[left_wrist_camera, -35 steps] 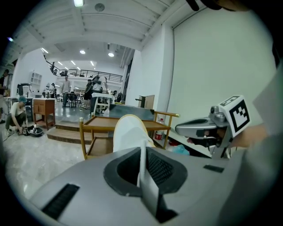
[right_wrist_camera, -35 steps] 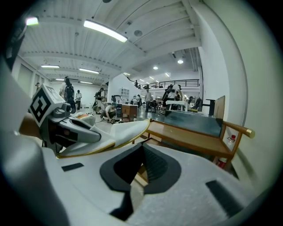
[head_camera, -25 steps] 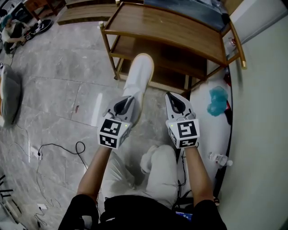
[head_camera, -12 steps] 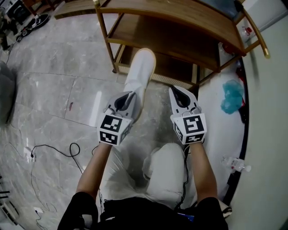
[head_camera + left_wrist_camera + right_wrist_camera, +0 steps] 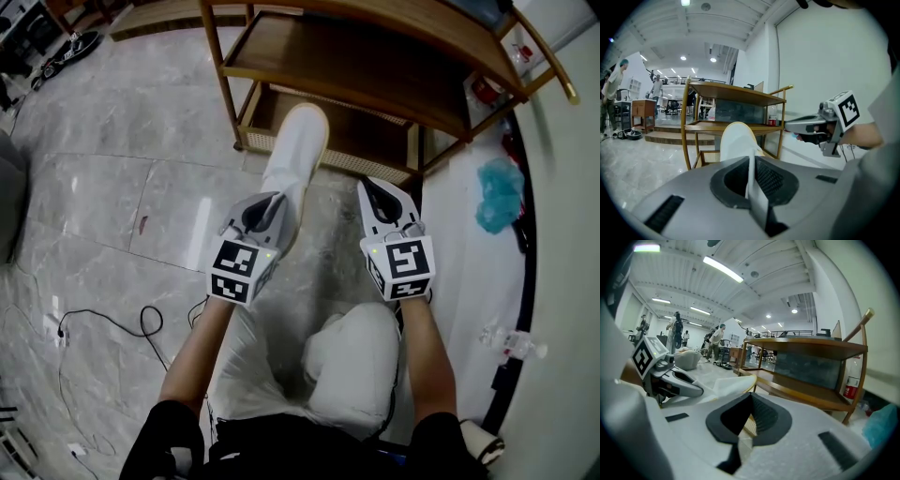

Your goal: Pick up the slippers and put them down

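Fingers (image 5: 771,178) of the left gripper (image 5: 266,207) have the white flat slipper with tan-edged sole (image 5: 292,155) off the grey marble floor (image 5: 112,187). Pick-up reads as done for this one; setting it down is left. No second slipper in view.

Left pair: nearly together, clamped on the slipper's thin rear edge. Slipper juts away toward 12 o'clock, toe aimed at the low tier of the brown wooden shelf rack (image 5: 356,66).

Right gripper (image 5: 371,188): at 3 o'clock of the left one, apart from the slipper. Its fingers (image 5: 764,416) are closed tip to tip, nothing seen between them.

Farther off, at 2 o'clock: teal plastic bag (image 5: 502,192) by the wall.
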`<state>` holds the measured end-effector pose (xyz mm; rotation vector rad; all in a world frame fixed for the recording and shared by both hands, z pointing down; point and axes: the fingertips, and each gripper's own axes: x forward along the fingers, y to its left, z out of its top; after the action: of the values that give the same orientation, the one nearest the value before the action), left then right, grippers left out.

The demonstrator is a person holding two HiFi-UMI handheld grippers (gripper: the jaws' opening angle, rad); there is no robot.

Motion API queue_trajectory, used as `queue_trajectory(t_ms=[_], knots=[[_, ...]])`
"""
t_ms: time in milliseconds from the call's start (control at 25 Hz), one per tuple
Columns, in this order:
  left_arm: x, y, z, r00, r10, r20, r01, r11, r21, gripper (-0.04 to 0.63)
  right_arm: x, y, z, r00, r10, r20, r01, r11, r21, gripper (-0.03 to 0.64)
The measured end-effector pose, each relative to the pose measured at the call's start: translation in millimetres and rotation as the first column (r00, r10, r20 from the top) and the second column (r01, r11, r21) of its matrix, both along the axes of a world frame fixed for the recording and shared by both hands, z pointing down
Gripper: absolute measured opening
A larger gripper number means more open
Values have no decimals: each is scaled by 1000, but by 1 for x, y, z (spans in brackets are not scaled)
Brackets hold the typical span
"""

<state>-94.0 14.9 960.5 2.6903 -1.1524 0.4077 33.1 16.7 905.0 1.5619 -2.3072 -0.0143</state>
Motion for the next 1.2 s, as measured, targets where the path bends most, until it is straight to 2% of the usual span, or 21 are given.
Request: queue_trajectory(t_ms=[640,840,1080,1200], knots=[[-12,16,40,1000,10,2,-10,1000,-2,18,-11,17,28,999,0,-33,1,1000,10,-11],[-19,19,59,1000,11,18,-10,999,-32,18,-18,20,32,999,-13,-49,13,1000,3,-11],[-21,25,102,999,-2,49,7,993,-115,18,-19,25,42,998,-25,-63,24,1000,-16,-11],[-18,27,128,996,7,86,5,989,-146,18,-18,27,49,997,-34,-64,32,999,-33,-11]])
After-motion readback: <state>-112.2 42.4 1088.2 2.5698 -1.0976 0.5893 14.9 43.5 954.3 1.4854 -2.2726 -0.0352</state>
